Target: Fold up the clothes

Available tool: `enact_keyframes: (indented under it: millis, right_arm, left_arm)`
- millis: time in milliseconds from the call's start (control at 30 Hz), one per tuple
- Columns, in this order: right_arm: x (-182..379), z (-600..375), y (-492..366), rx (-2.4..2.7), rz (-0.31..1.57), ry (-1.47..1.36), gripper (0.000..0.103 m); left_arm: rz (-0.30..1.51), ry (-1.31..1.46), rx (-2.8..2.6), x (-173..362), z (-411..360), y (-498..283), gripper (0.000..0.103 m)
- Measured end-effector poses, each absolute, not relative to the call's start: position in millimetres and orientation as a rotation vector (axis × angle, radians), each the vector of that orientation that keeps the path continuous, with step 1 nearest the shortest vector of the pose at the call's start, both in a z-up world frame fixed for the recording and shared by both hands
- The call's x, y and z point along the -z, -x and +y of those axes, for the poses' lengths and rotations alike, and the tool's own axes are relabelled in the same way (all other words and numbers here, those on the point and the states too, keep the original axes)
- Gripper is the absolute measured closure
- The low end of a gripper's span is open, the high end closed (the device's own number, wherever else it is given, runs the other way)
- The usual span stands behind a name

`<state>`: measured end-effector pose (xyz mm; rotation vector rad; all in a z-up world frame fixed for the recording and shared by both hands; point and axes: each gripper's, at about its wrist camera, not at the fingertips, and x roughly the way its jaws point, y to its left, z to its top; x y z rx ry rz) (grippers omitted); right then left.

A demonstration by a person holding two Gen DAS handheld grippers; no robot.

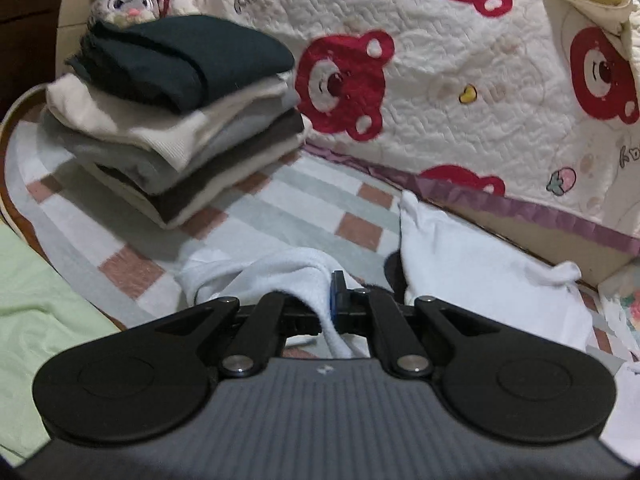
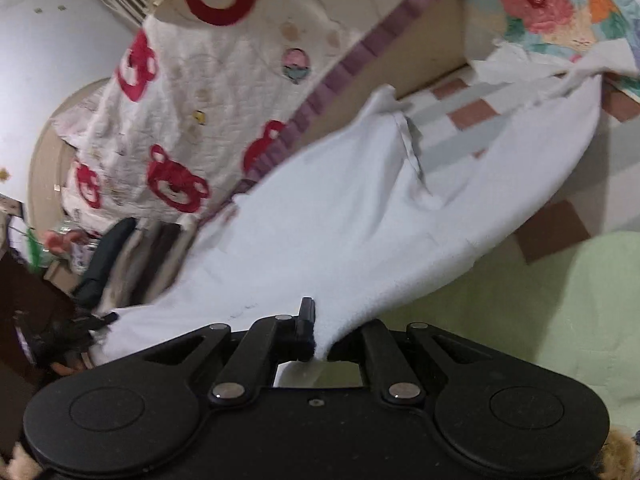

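A white garment (image 1: 472, 264) lies partly lifted over a checked blanket (image 1: 280, 200). In the left wrist view my left gripper (image 1: 326, 304) is shut on a bunched edge of this white cloth, which drapes over its fingers. The right wrist view shows the same white garment (image 2: 360, 208) stretched out ahead, with my right gripper (image 2: 318, 334) shut on another edge of it. A stack of folded clothes (image 1: 176, 116), dark on top and pale below, stands on the blanket to the left.
A bear-print quilt (image 1: 440, 80) rises behind the blanket like a wall. A pale green sheet (image 2: 540, 312) covers the near side. A plush toy (image 1: 128, 0) sits behind the stack. A floral quilt (image 2: 552, 0) lies at the far right.
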<state>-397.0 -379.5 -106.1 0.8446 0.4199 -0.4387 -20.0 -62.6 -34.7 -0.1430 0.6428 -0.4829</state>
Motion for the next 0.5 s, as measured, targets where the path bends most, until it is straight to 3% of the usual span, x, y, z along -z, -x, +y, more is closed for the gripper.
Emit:
enact_keyframes:
  millis: [333,400,500]
  right_arm:
    - [101,-360,399,0.366,0.465,-0.884,0.097]
    - [101,-354,394,0.392,0.541,-0.830,0.097]
    - [117,-345,381,0.441,0.698,-0.738,0.097]
  left_arm:
    - [0.740,0.133,0.458,48,-48,15,0.099]
    - [0.760,0.108,0.444,53,-49,13,0.094]
    - [0.836,0.112,0.417,72,-48,8,0.095]
